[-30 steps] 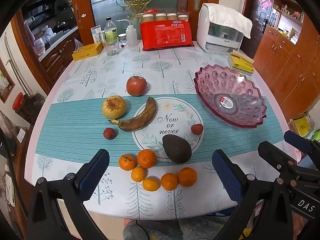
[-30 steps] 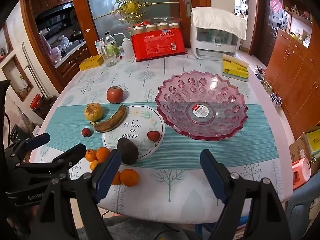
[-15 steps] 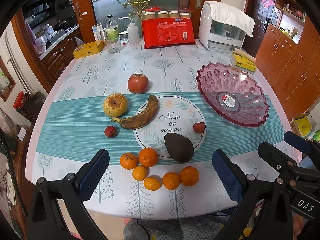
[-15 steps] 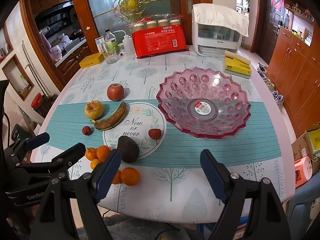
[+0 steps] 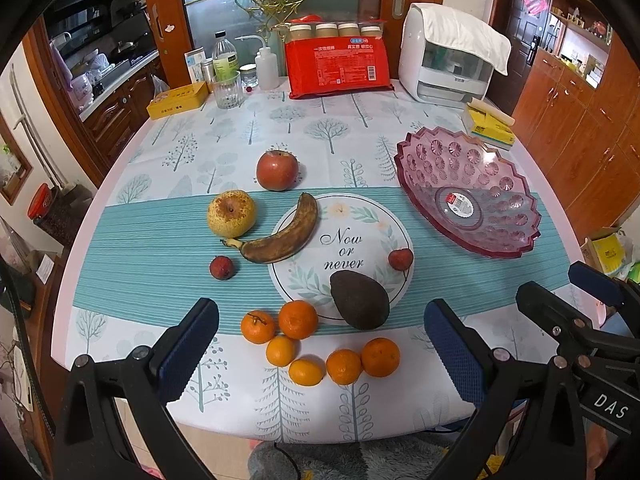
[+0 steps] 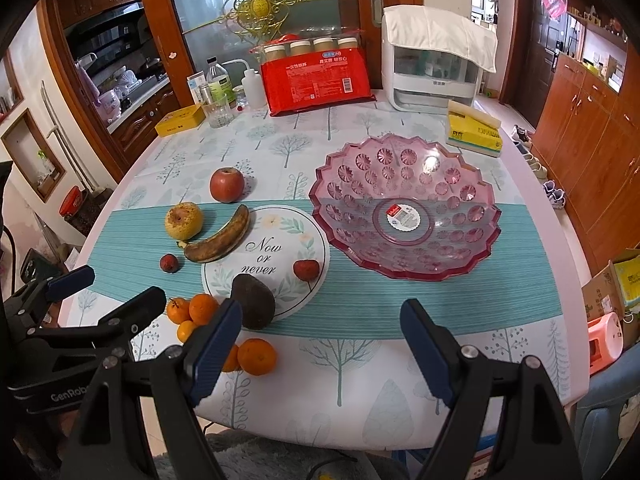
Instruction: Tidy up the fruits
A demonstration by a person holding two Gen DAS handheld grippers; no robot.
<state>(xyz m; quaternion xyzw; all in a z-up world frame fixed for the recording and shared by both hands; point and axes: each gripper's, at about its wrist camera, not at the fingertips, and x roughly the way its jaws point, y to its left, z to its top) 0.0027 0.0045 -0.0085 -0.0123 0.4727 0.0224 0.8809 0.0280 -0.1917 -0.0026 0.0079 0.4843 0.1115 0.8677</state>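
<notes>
Tree-patterned counter (image 5: 360,120) looms slightly nearer than a second ago; both the left hand-held gripper (image 5: 320,344) and right hand-held gripper (image 6: 320,344) stay spread, empty, fruit untouched, scalloped pink glass bowl (image 6: 404,222) unfilled.

The round mat (image 5: 362,216) on the worktop (image 5: 168,240) read "Now or never" in script. The right gripper (image 5: 600,404), seen at the edge of the left wrist view, bore "DAS" in white letters. The left gripper (image 6: 68,390), seen in the right wrist view, carried white lettering that began "GenRobo", the rest hidden behind a finger. The red pack (image 5: 338,64) at the far edge had white Chinese print, too small to read. The bowl's (image 6: 404,216) sticker (image 6: 403,217) had print too fine to make out.
</notes>
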